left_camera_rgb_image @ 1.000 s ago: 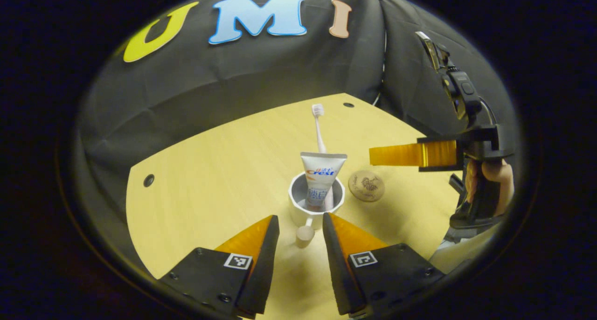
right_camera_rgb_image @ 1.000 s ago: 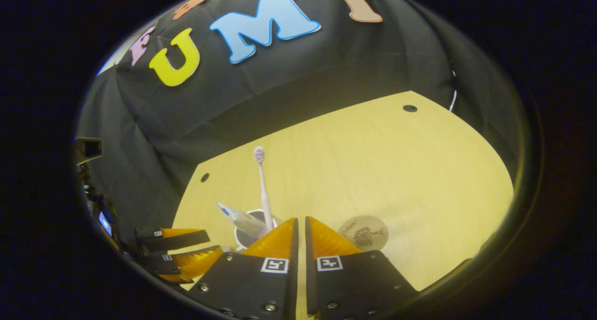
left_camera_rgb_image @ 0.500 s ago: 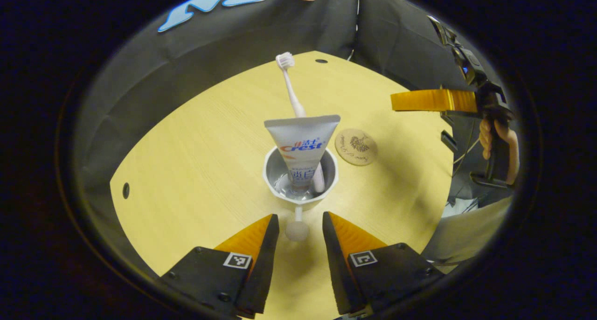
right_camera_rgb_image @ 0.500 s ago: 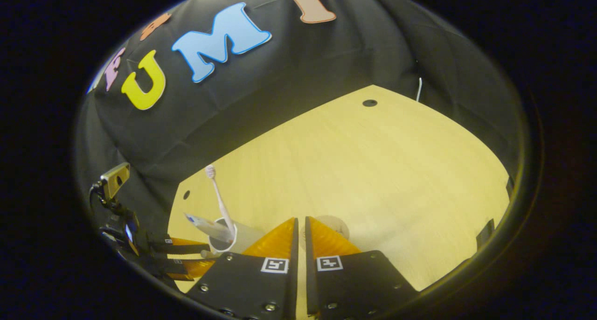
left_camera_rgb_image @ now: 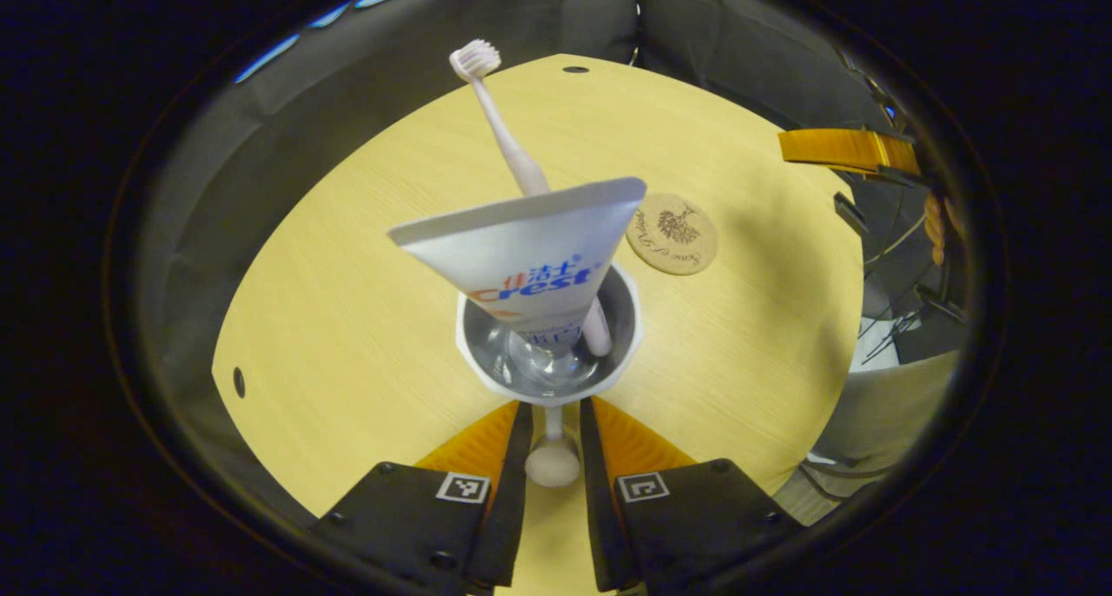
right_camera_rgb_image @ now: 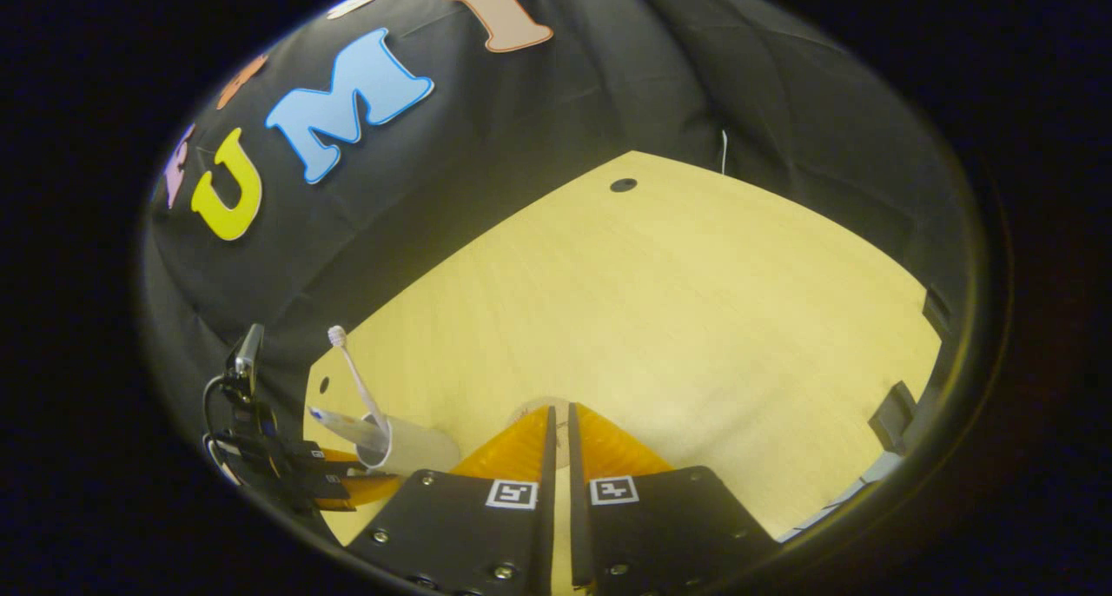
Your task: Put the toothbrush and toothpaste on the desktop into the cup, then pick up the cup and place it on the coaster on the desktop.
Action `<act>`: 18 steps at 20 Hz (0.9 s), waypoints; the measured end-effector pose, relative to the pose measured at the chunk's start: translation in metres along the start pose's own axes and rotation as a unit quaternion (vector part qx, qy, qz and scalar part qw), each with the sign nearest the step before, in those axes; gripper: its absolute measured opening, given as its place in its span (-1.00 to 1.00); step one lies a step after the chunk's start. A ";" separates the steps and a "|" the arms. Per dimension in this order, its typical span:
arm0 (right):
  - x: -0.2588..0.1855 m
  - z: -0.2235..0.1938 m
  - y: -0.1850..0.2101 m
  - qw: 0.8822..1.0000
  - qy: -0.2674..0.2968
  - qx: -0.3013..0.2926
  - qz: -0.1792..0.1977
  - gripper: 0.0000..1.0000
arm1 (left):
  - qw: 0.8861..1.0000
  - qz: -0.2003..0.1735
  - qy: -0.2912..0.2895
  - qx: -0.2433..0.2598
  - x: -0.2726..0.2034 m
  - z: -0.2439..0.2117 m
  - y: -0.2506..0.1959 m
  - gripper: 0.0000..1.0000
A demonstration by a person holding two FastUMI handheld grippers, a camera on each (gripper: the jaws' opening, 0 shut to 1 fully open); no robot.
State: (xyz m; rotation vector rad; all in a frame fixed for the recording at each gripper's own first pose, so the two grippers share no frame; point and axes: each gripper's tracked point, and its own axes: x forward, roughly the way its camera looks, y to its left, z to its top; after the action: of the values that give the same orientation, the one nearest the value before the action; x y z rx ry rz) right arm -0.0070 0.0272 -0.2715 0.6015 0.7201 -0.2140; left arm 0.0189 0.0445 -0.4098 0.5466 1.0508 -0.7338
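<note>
While the toothbrush (left_camera_rgb_image: 508,140) and toothpaste (left_camera_rgb_image: 530,261) are standing head-up inside the cup (left_camera_rgb_image: 549,353) at the middle of the left gripper view, the first part of the task is looking done. What is left, judging from this, is carrying the cup over to the coaster (left_camera_rgb_image: 671,234), which is lying bare on the desk (left_camera_rgb_image: 347,318) just up and right of the cup. The left gripper (left_camera_rgb_image: 553,431) is closing around the cup's knobbed handle (left_camera_rgb_image: 552,457) at bottom centre; its fingers are sitting close on either side, but whether both are pressing I cannot tell. The right gripper (right_camera_rgb_image: 558,435) is clenched on nothing, hovering above the desk at the bottom of its own view, with the cup at lower left there.
</note>
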 end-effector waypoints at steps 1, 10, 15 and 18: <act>-0.001 0.000 -0.003 1.000 0.000 0.002 -0.002 -0.84 | 1.000 0.001 0.001 0.002 0.001 0.000 -0.002 -0.33; 0.000 0.006 -0.010 1.000 0.008 0.003 -0.004 -0.84 | 0.998 0.029 -0.061 -0.012 0.008 0.011 0.002 -0.48; -0.002 0.006 -0.012 1.000 0.012 0.000 -0.006 -0.84 | 0.994 0.037 -0.103 -0.026 0.013 0.034 0.000 -0.48; -0.003 0.006 -0.013 1.000 0.013 0.002 -0.006 -0.84 | 0.993 0.028 -0.111 -0.020 0.009 0.050 -0.013 -0.47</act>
State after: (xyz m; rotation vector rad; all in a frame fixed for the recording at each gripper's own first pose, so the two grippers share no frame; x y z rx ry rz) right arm -0.0113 0.0135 -0.2714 0.6060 0.7479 -0.2188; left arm 0.0405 -0.0016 -0.3986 0.4472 0.8383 -0.7048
